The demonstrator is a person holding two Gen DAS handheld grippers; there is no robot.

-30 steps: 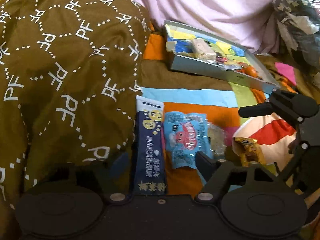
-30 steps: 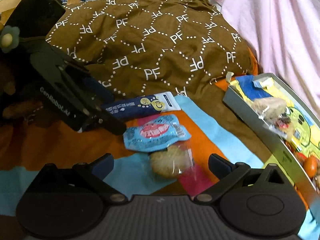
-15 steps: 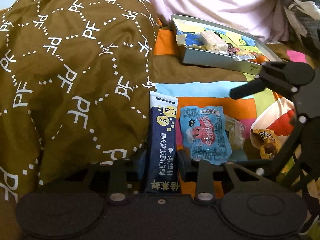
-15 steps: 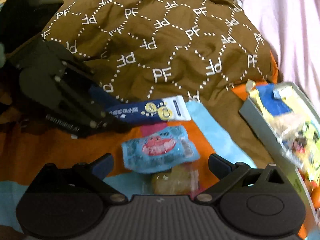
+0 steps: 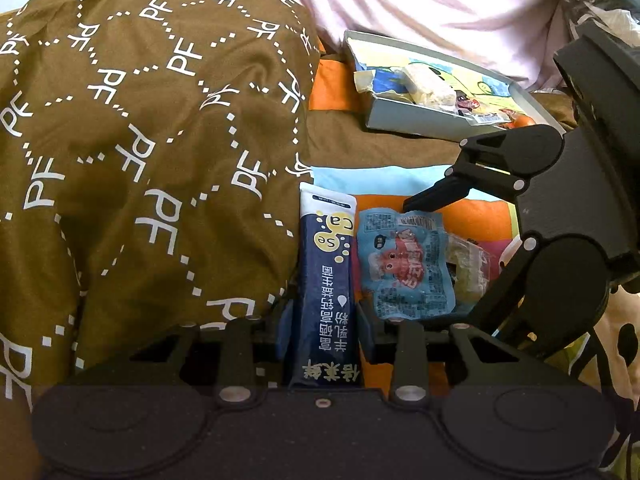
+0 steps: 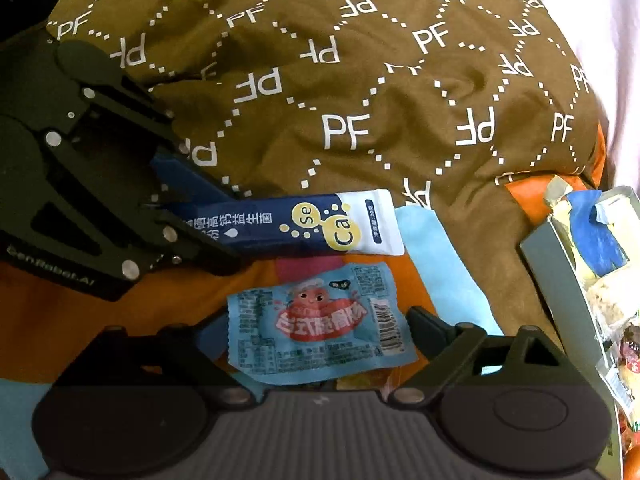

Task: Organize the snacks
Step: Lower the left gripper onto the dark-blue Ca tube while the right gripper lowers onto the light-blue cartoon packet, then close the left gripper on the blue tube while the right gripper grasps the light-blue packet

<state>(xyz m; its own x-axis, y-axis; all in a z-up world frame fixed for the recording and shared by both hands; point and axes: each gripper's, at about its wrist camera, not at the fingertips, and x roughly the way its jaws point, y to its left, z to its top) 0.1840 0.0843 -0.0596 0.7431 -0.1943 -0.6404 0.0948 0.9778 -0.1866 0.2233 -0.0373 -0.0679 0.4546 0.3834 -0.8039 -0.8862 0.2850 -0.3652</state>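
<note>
My left gripper (image 5: 325,316) is shut on the near end of a long navy-and-white stick packet (image 5: 326,264), which lies on the bed; it also shows in the right wrist view (image 6: 292,220). A light blue snack pouch (image 5: 404,264) lies beside it, between the open fingers of my right gripper (image 6: 308,332), which is low over the pouch (image 6: 320,332). A clear-wrapped cookie (image 5: 468,268) lies partly under the pouch. A grey tray (image 5: 420,118) holding several snacks sits farther back.
A brown quilt with white "PF" print (image 5: 140,140) is heaped on the left against the stick packet. A pink sheet (image 5: 420,4) lies behind the tray. The bedsheet (image 5: 480,216) has orange and blue stripes.
My left gripper closed from open onto the stick packet. My right gripper moved forward and down until the blue pouch sits between its open fingers.
</note>
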